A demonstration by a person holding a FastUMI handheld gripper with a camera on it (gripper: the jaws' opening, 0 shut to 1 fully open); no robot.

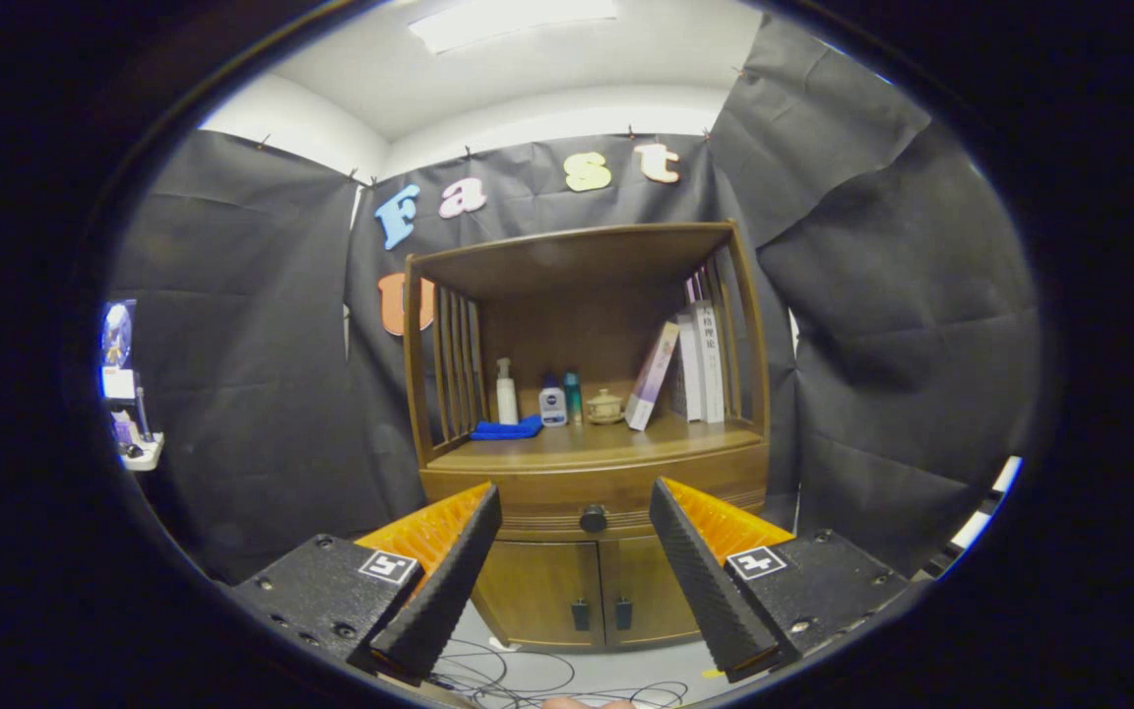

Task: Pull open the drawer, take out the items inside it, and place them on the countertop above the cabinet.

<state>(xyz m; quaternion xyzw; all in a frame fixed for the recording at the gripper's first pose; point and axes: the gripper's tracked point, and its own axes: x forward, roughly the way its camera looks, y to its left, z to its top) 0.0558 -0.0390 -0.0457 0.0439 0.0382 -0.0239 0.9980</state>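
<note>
The gripper (575, 502) has its fingers spread wide, empty; the closed drawer's knob (594, 518) sits between them at 12 o'clock. Book spines (708, 360) are unreadable.

The gripper (575, 497) is hanging with its fingers spread wide, well short of the cabinet (587, 591), with open air lying between. The drawer (537, 492) is sitting shut, its knob (594, 518) showing in the gap between the fingers. On the countertop (606, 443), a blue cloth (506, 429), bottles (528, 394), a small pot (604, 406) and books (685, 369) are crowding the back, leaving the front strip free. Cables (508, 679) are trailing across the floor.
</note>
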